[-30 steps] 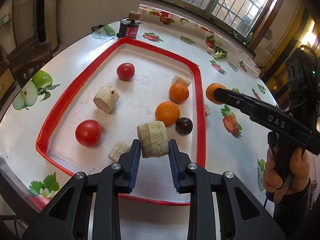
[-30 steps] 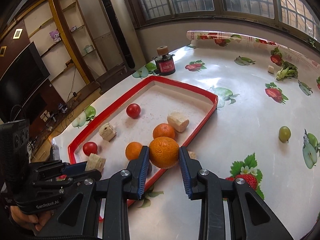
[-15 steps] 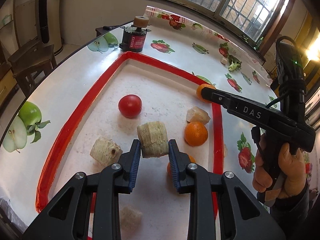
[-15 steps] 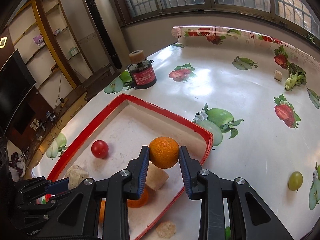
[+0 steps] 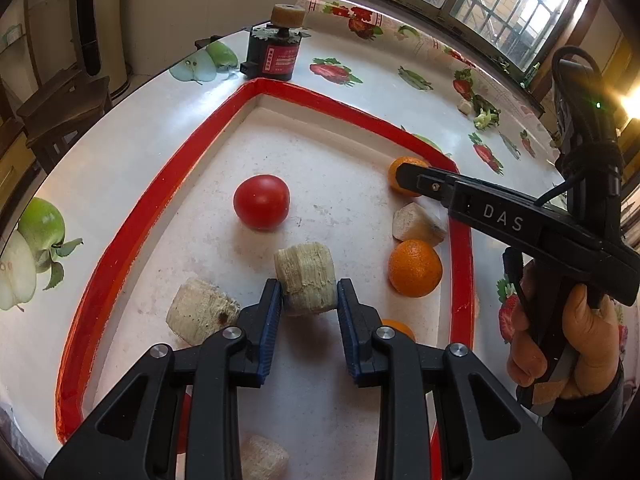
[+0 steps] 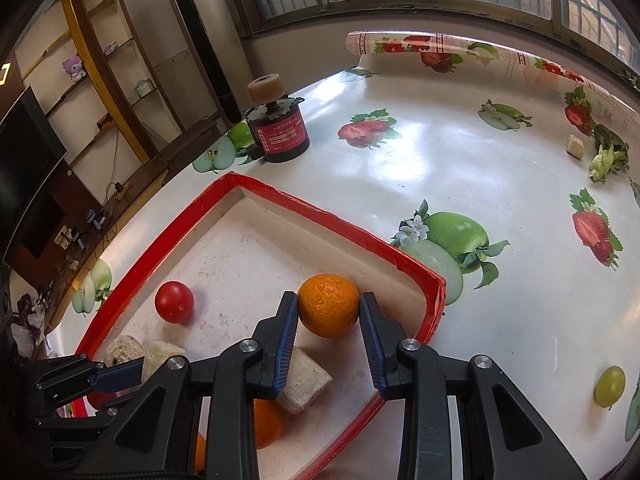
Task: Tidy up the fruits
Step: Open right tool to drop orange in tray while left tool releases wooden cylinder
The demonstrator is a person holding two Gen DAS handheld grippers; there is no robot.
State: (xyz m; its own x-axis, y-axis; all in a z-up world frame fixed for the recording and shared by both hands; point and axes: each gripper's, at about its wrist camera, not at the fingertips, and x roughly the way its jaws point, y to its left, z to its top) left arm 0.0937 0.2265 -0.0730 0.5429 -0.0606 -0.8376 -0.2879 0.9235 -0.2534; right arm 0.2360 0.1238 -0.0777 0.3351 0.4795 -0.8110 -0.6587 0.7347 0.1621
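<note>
The left gripper (image 5: pixel 309 298) squeezed a pale ridged chunk (image 5: pixel 306 278) over the red-rimmed white tray (image 5: pixel 120 236). The right gripper (image 6: pixel 329 316) pinched a round orange (image 6: pixel 329 305) above the tray's far corner. Only the right wrist view showed a small green grape (image 6: pixel 609 386) outside the tray.

The shallow tray has a bright red rim (image 5: pixel 160 196) and a speckled white floor. In it sit a shiny red round tomato (image 5: pixel 261 201), bumpy orange oranges (image 6: pixel 329 305) and pale tan chunks (image 5: pixel 306 279). The glossy white tablecloth (image 6: pixel 460 168) shows red strawberries and green apples. The grippers' pads (image 5: pixel 272 322) are blue.
</note>
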